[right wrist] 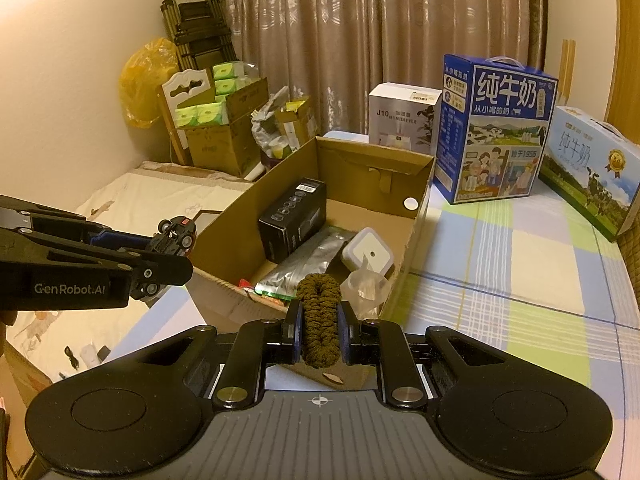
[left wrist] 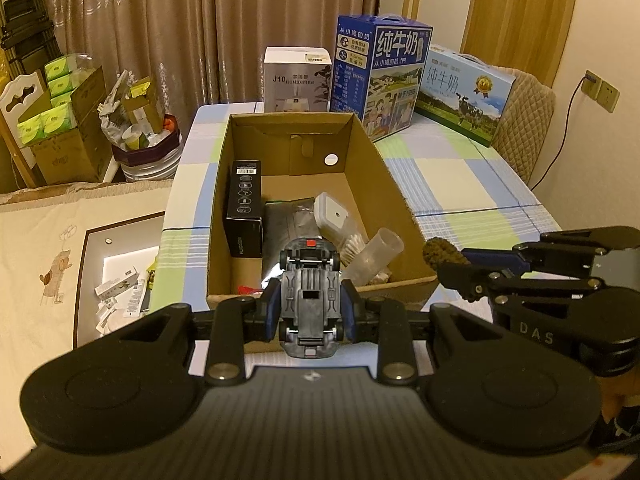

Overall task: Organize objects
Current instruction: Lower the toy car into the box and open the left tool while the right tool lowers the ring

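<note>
My left gripper (left wrist: pixel 310 312) is shut on a grey toy car (left wrist: pixel 310 296), held belly-up just in front of the near wall of an open cardboard box (left wrist: pixel 384 168). The right gripper (right wrist: pixel 319 326) is shut on an olive-brown braided cord loop (right wrist: pixel 319 316), also at the box's near edge. Each gripper shows in the other's view: the right gripper (left wrist: pixel 460 270) with the braided cord (left wrist: pixel 438 252) to the right, the left gripper (right wrist: pixel 168 256) with the toy car (right wrist: pixel 178 234) to the left. Inside the box lie a black carton (left wrist: pixel 244 208), a silver pouch (left wrist: pixel 286 220), a white square container (left wrist: pixel 334 216) and a clear plastic tube (left wrist: pixel 376 256).
The box stands on a table with a checked cloth (left wrist: pixel 472 188). Behind it are a white humidifier box (left wrist: pixel 298 80) and two blue milk cartons (left wrist: pixel 380 72), (left wrist: pixel 464 92). Left of the table are a bed (left wrist: pixel 48 240), a full bin (left wrist: pixel 140 136) and cardboard boxes of tissue packs (left wrist: pixel 60 120).
</note>
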